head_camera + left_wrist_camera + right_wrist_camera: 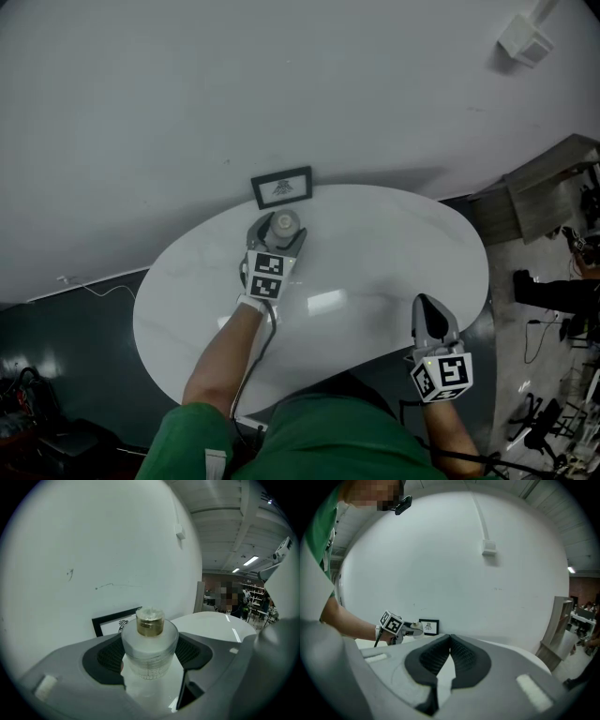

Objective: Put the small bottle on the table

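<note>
the small bottle (150,644) is a squat cylinder of frosted glass with a gold metal collar and a pale, translucent stopper on top. the frosting hides whatever may be inside. it stands upright, pinched between the black ribbed pads of the left gripper (277,228), one pad pressed to each side of the glass body. whether its base touches the tabletop cannot be told. it is over the far part of the table, just in front of a small picture frame (282,187).

the right gripper (449,641) has its claw pressed together with nothing in it. it hangs at the near right edge of the table, well apart from the bottle.

the table (394,253) is an oval with a glossy white top faintly veined like marble, and ceiling light reflects off it. the picture frame is thin and black around a white sheet with a small dark emblem, and it leans against the wall at the table's far edge.

the wall (234,84) is plain matte white, with a white box (525,39) mounted high on it. the floor (56,337) is dark grey, and a thin white cable (94,289) runs along the foot of the wall. grey board panels (544,192) lean at the right. the person's green shirt (309,441) fills the bottom of the head view.
</note>
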Demonstrator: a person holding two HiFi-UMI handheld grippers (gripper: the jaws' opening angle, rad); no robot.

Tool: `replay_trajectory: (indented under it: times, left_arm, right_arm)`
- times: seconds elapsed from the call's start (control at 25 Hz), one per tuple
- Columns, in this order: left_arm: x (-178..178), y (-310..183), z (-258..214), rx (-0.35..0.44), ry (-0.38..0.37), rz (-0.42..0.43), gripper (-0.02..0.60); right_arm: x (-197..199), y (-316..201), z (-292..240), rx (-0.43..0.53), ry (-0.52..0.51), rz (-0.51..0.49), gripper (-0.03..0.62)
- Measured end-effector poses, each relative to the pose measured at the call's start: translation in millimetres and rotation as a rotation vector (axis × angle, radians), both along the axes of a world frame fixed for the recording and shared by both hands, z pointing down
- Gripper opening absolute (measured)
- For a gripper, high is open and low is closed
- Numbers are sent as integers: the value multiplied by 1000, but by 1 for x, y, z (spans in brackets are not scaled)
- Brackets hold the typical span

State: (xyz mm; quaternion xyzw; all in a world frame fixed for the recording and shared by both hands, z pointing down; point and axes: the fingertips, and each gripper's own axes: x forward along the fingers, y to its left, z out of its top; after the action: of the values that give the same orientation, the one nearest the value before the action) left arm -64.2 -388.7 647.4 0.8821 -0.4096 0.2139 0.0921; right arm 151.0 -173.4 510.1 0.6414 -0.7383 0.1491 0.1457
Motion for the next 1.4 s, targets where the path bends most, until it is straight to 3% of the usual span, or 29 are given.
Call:
replay_trajectory:
  times: [1.04,1.4]
  left_arm:
    - [8,-25,59,-68,-36,38,340]
    - [10,-18,66,-68,-82,58,341]
  right_arm:
    - [-18,-7,19,-72,21,8,2]
    - [-21,-7,17,-67,30,-7,2]
